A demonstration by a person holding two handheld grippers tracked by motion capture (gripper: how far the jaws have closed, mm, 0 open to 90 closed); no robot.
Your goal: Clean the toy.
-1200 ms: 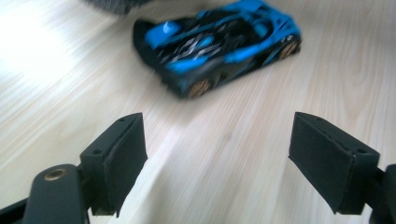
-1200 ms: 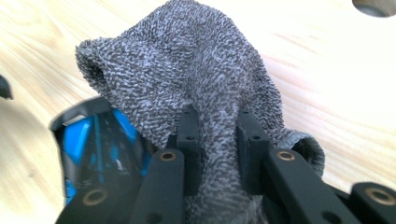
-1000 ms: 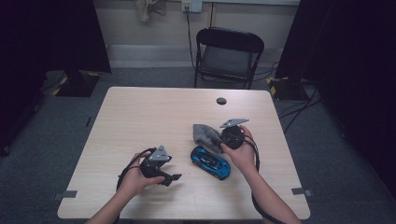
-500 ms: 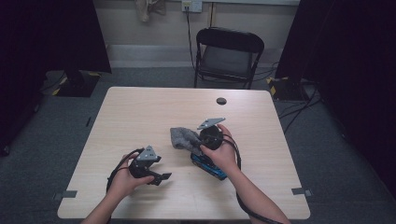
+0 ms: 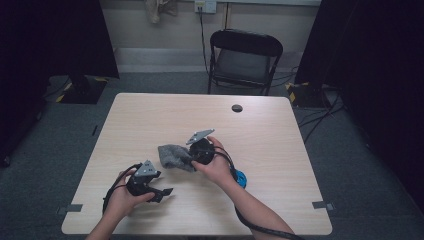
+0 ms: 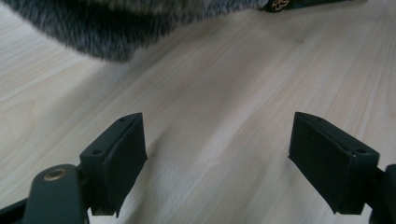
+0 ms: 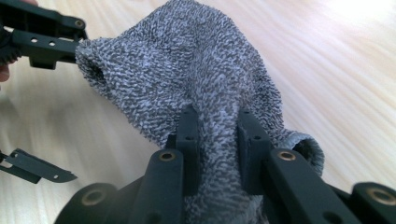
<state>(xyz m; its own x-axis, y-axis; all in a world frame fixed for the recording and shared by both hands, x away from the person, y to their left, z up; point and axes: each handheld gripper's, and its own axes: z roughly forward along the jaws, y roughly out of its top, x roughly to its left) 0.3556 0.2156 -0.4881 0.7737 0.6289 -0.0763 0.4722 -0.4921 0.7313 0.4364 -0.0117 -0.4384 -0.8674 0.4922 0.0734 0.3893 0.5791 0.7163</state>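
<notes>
High view: the right gripper [image 5: 187,156] is pinching a grey sock [image 5: 175,156] mid-table [image 5: 280,145], the left gripper [image 5: 162,191] sitting near-left with jaws spread. A blue toy [image 5: 240,178] is peeking out behind the right wrist; a chair [image 5: 244,59] is standing beyond.

Left gripper view: jaws wide over bare wood, sock [image 6: 116,25] just ahead.

Right gripper view: jaws pressing the sock [image 7: 196,88], left gripper [image 7: 44,109] beside it.

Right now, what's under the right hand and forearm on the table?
A blue toy car pokes out beside the right forearm, on the table. Most of it is covered, so its shape and details cannot be made out.
</notes>
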